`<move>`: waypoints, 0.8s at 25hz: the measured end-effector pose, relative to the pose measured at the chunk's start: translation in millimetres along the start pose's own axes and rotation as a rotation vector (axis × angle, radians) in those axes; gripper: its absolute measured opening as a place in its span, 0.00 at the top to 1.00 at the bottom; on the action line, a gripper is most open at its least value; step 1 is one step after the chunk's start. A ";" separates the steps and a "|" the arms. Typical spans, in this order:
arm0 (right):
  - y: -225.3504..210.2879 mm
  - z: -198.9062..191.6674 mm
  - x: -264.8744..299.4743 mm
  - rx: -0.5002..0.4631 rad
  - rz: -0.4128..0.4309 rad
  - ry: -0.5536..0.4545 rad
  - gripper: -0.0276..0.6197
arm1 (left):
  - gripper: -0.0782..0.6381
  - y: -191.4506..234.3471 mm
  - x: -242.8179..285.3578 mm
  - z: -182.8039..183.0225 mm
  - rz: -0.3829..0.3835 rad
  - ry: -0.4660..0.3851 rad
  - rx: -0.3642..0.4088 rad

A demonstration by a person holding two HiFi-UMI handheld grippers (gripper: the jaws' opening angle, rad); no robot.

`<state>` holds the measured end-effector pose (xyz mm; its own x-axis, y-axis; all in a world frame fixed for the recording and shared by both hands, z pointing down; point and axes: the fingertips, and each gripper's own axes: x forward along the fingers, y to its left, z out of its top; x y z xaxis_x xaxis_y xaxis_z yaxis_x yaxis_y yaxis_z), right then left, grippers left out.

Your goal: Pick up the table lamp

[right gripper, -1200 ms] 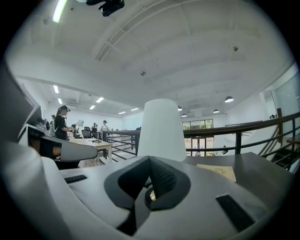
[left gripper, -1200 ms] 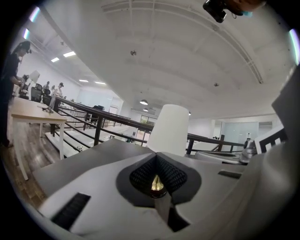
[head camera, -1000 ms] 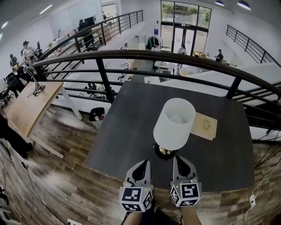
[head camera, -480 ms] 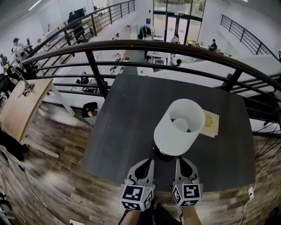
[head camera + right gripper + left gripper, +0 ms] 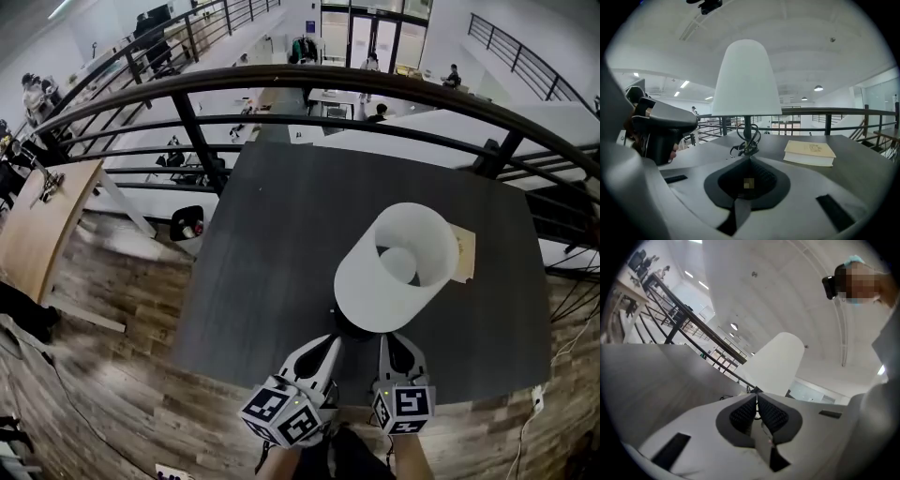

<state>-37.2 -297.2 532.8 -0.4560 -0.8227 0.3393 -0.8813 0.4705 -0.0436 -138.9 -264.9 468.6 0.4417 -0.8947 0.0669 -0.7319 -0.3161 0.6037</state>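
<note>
The table lamp has a white shade (image 5: 392, 269) on a thin dark stem (image 5: 747, 123), with a black cord bundled at its base (image 5: 746, 143). It stands upright near the front of the dark table (image 5: 272, 244). Both grippers sit at the table's front edge, pointing at the lamp's base. My left gripper (image 5: 330, 345) is rolled to one side and shut, just left of the base; in its own view the shade (image 5: 776, 364) rises behind the closed jaws (image 5: 757, 401). My right gripper (image 5: 389, 339) is shut with nothing in it, its tips (image 5: 749, 161) just short of the cord bundle.
A thin cream book (image 5: 809, 152) lies on the table right of the lamp, partly hidden by the shade in the head view. A black railing (image 5: 281, 84) runs behind the table, with open space below. The wooden floor (image 5: 94, 375) is on the left.
The left gripper has rolled so that its marker cube is tilted, and its tip now lies closer to the lamp base. The right gripper has come down slightly toward the table.
</note>
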 end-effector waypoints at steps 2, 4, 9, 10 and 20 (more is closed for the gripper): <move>0.6 -4.5 3.8 0.001 -0.007 0.008 0.96 | 0.86 0.6 1.1 -1.2 -0.035 -0.005 -0.028; 0.0 -7.7 8.4 0.005 -0.015 0.018 0.96 | 0.86 0.4 3.3 -1.5 -0.066 -0.015 -0.078; -2.2 -11.2 16.7 0.015 -0.031 0.029 0.96 | 0.76 -4.5 7.9 4.7 -0.184 -0.087 -0.315; -2.2 -12.2 17.5 0.016 -0.033 0.030 0.96 | 0.74 -5.0 8.6 6.6 -0.209 -0.105 -0.366; -6.8 -19.7 21.3 0.016 -0.069 0.054 0.96 | 0.61 -15.4 25.1 5.9 -0.431 -0.141 -0.581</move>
<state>-38.5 -311.6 558.8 -0.3871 -0.8347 0.3918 -0.9126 0.4075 -0.0335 -119.7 -284.4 456.3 0.5284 -0.7731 -0.3508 -0.0977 -0.4659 0.8794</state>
